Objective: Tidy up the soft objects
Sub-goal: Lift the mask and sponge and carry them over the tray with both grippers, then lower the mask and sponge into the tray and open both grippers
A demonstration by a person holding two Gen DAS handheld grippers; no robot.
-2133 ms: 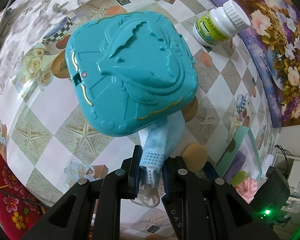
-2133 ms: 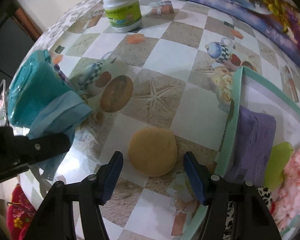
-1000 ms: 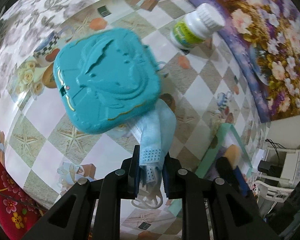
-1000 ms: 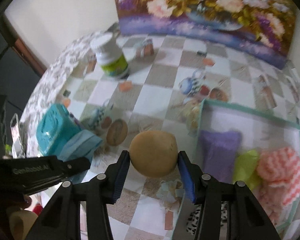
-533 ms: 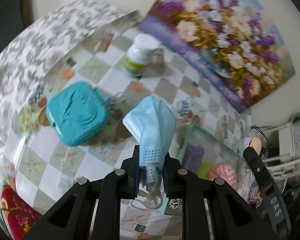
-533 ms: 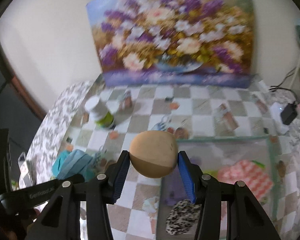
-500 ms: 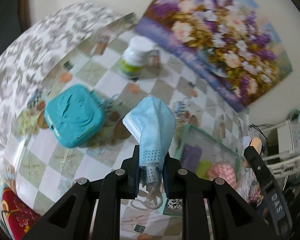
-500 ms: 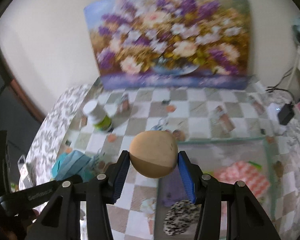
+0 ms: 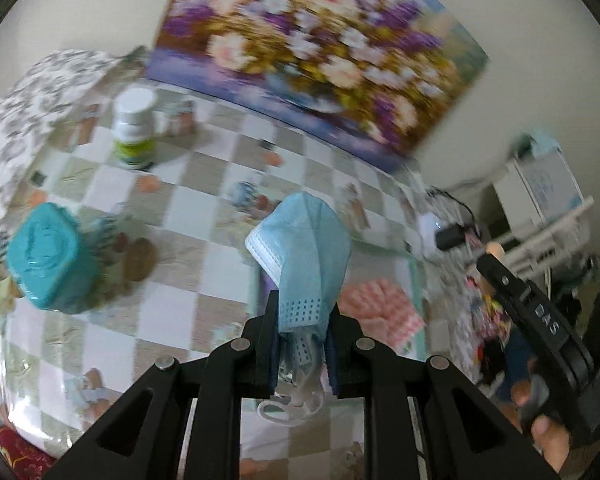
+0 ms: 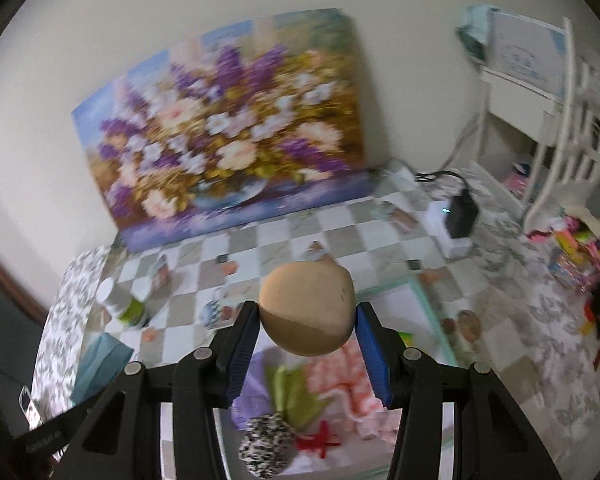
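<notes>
Both grippers now ride high above the table. Left gripper (image 9: 302, 350) pinches a blue face mask (image 9: 305, 256); right gripper (image 10: 306, 350) clamps a tan sponge (image 10: 307, 314), both carried over the tray (image 10: 430, 312) for sorting.

your left gripper (image 9: 302, 344) is black, and the face mask (image 9: 304, 256) in it is pale blue with a white stitched edge and white ear loops. your right gripper (image 10: 306, 356) is black with blue pads (image 10: 372, 354), and the sponge (image 10: 307, 312) in it is tan. below the sponge, the tray (image 10: 422, 294) has a mint green rim, and in it a pink-and-white checked cloth (image 10: 352, 380), a lime green piece (image 10: 296, 394), a lilac cloth (image 10: 252, 384) and a black-and-white spotted pompom (image 10: 265, 442). left of the tray, the tablecloth (image 9: 172, 216) is beige-and-white chequered, the case (image 9: 48, 262) teal, the bottle (image 9: 134, 130) white with a green label.
</notes>
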